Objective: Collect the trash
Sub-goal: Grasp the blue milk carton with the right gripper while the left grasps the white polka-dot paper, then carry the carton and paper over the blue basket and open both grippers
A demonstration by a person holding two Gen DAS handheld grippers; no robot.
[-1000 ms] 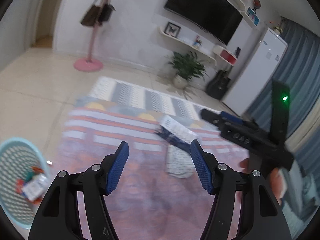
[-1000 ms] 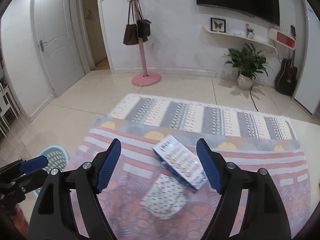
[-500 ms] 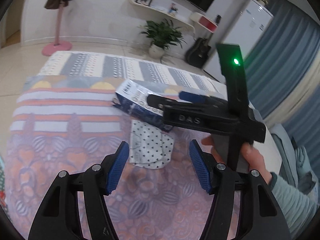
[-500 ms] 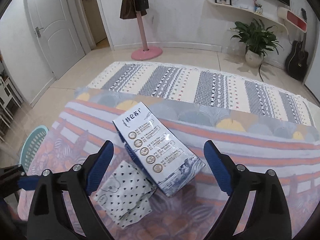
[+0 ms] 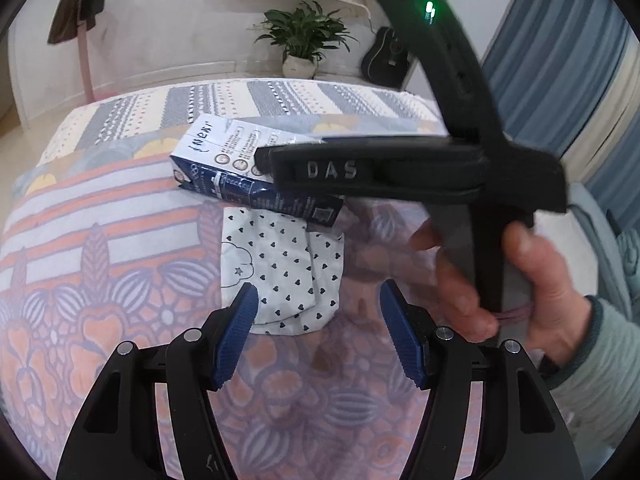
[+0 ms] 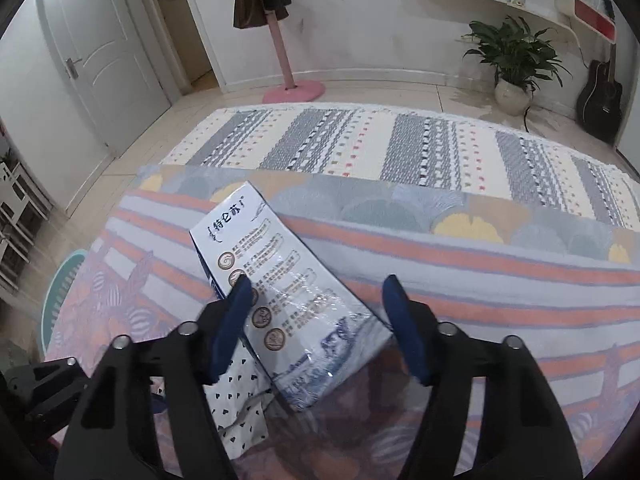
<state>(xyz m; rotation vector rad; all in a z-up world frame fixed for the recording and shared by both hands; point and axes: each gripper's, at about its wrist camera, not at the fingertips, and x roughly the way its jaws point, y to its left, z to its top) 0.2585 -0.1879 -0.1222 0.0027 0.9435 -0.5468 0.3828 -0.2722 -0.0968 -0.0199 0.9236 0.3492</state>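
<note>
Trouble is most likely at the blue-and-white carton (image 6: 288, 304), which lies flat on the patterned tablecloth (image 6: 480, 272) with one end resting on the white spotted wrapper (image 5: 280, 272). My right gripper (image 6: 316, 312) is over the carton's near half, and its jaws are closing with the carton between them; the left pad looks to be at the carton's long edge, but the right pad is well clear of the other side, so nothing is gripped yet. If I close off-centre like this, I think the box could skid sideways on its glossy film, or pivot and drag the wrapper with it.

My left gripper (image 5: 316, 320) has its fingers apart, opening slightly, with the wrapper's near edge just beyond the tips and nothing pinched. That wrapper is thin and flat, so the pads may scrape cloth and bunch the tablecloth instead of catching paper.

Both tools are crowded over one spot. From the left wrist view, the right tool's body crosses above the carton, and I cannot tell how close the two really are; a clash seems possible.

The teal basket (image 6: 60, 292) sits on the floor past the table's left edge, so a weak hold could drop the carton short of it.
</note>
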